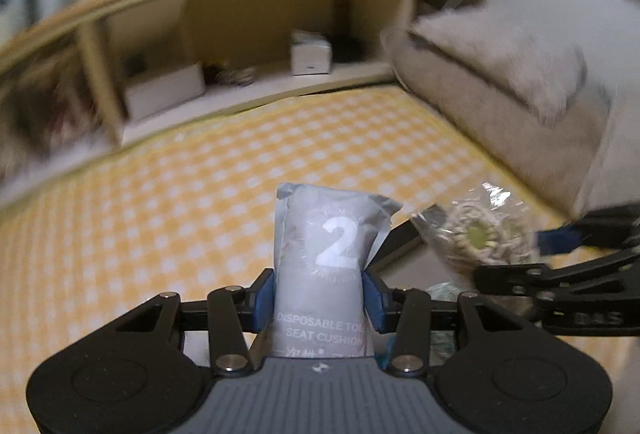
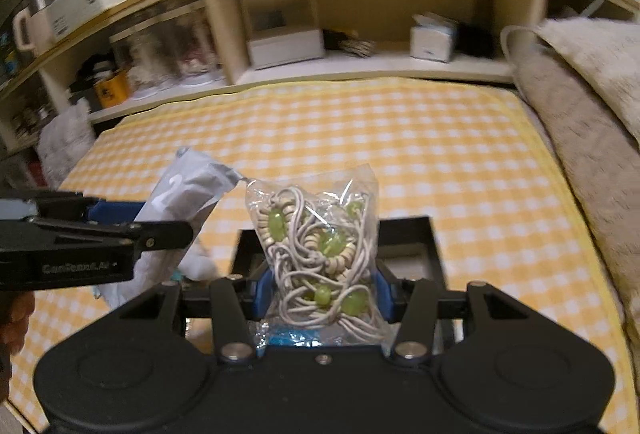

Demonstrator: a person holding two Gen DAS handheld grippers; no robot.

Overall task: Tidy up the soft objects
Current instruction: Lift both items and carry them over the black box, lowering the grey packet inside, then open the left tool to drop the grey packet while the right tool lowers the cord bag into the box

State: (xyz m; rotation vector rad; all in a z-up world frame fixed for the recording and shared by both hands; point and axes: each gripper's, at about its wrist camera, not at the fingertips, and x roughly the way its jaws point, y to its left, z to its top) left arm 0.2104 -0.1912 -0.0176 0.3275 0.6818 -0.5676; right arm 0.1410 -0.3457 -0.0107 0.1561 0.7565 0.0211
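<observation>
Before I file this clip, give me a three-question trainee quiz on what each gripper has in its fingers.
1. True or false: the left gripper holds a grey packet printed with a large 2.
2. What fills the clear bag in the right gripper? A) cotton balls B) cords with green beads C) socks
3. What pattern covers the bed sheet under both grippers?

Key: 1 true; 2 B; 3 yellow and white checks.
</observation>
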